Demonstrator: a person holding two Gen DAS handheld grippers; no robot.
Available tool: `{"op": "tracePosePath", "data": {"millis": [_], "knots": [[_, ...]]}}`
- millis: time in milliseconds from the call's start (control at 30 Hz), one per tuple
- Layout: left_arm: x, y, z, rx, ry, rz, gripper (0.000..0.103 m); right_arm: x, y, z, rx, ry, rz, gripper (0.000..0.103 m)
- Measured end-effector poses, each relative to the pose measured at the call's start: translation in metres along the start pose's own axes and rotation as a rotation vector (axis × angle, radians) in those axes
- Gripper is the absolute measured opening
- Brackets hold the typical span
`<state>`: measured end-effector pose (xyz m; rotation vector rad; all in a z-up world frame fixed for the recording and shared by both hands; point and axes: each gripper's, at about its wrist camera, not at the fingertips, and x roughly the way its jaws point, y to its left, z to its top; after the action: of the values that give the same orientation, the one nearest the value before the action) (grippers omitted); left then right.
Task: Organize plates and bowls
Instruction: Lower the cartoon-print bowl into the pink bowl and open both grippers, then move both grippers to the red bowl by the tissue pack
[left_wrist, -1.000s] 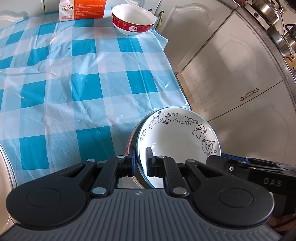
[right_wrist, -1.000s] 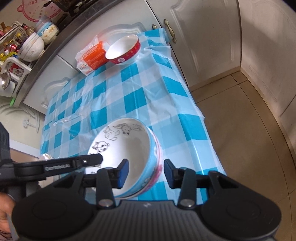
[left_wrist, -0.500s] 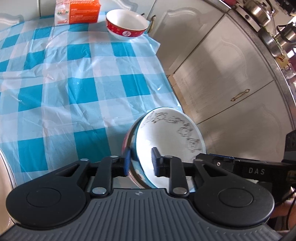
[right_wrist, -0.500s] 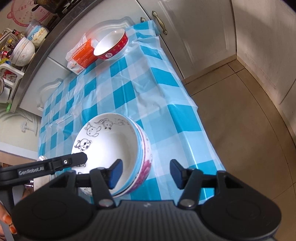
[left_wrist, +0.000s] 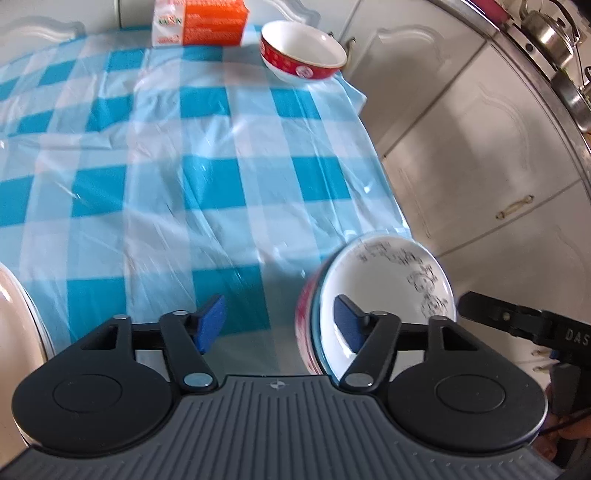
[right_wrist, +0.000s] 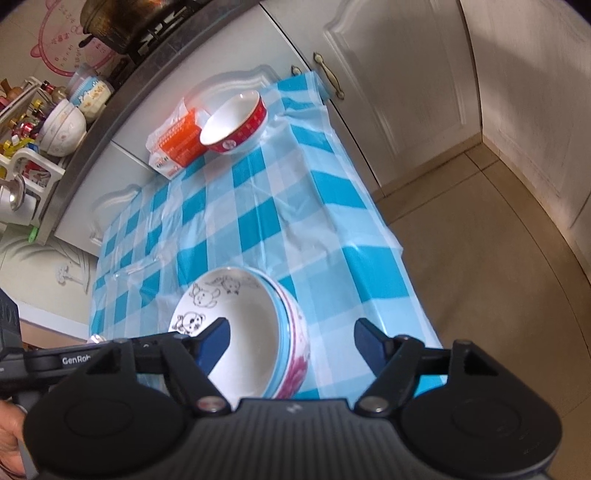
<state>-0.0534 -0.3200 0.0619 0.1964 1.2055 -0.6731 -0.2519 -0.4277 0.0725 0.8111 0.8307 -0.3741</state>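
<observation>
A white bowl with cartoon animals (left_wrist: 384, 295) (right_wrist: 240, 332) sits nested in a blue-rimmed bowl and a pink-flowered bowl, near the table's right edge. My left gripper (left_wrist: 279, 323) straddles the stack's left wall. Its jaws are opening, one finger is inside the bowl, and the pads stand clear of the wall. My right gripper (right_wrist: 291, 343) straddles the opposite wall the same way, its jaws opening and its pads off the bowls. A red-banded bowl (left_wrist: 303, 55) (right_wrist: 236, 125) stands at the table's far right corner.
An orange and white box (left_wrist: 199, 22) (right_wrist: 177, 144) lies beside the red bowl. A white plate's rim (left_wrist: 14, 332) shows at the left edge. The blue checked tablecloth (left_wrist: 184, 184) drops off on the right toward cabinets (left_wrist: 461, 166). A counter behind holds stacked bowls (right_wrist: 62, 125).
Both grippers have opened wide and let go of the bowl stack's rim. The stack now rests on the cloth. The hands have barely shifted.
</observation>
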Motion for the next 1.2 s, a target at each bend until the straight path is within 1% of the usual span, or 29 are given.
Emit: {"op": "tracePosePath", "data": {"millis": [67,100,133,167,367,500,600,700,800,967,1067,1200], "knots": [[0.000,0.000,0.004,0.001,-0.023,0.027,0.091,0.001,-0.002,0.002,-0.002,-0.006,-0.002,0.076],[0.001,0.000,0.007,-0.001,-0.026,0.034,0.093,0.002,-0.003,0.003,-0.002,-0.009,-0.003,0.078],[0.002,0.000,0.009,-0.003,-0.026,0.042,0.098,0.003,-0.004,0.004,-0.003,-0.013,-0.006,0.079],[0.003,0.000,0.011,-0.004,-0.025,0.049,0.100,0.004,-0.005,0.005,-0.003,-0.015,-0.008,0.079],[0.008,-0.003,0.018,-0.027,-0.002,0.061,0.103,0.011,-0.010,0.013,0.006,-0.016,-0.001,0.084],[0.006,-0.003,0.020,-0.045,0.039,0.024,0.103,0.017,-0.012,0.019,0.003,-0.007,0.009,0.087],[0.002,-0.002,0.021,-0.030,0.070,0.011,0.103,0.021,-0.015,0.024,0.003,0.003,0.011,0.088],[-0.009,0.002,0.022,-0.026,0.081,-0.007,0.103,0.026,-0.017,0.029,0.006,0.009,0.015,0.088],[-0.022,0.009,0.026,-0.025,0.067,-0.008,0.103,0.031,-0.019,0.036,0.002,0.007,0.016,0.088],[-0.037,0.019,0.038,-0.048,0.001,0.021,0.103,0.039,-0.022,0.053,-0.001,-0.008,0.031,0.088],[-0.035,0.024,0.050,-0.074,-0.035,0.039,0.103,0.043,-0.022,0.065,-0.012,-0.023,0.034,0.088],[-0.024,0.028,0.069,-0.106,-0.062,0.065,0.103,0.051,-0.023,0.083,-0.037,-0.040,0.033,0.088]]}}
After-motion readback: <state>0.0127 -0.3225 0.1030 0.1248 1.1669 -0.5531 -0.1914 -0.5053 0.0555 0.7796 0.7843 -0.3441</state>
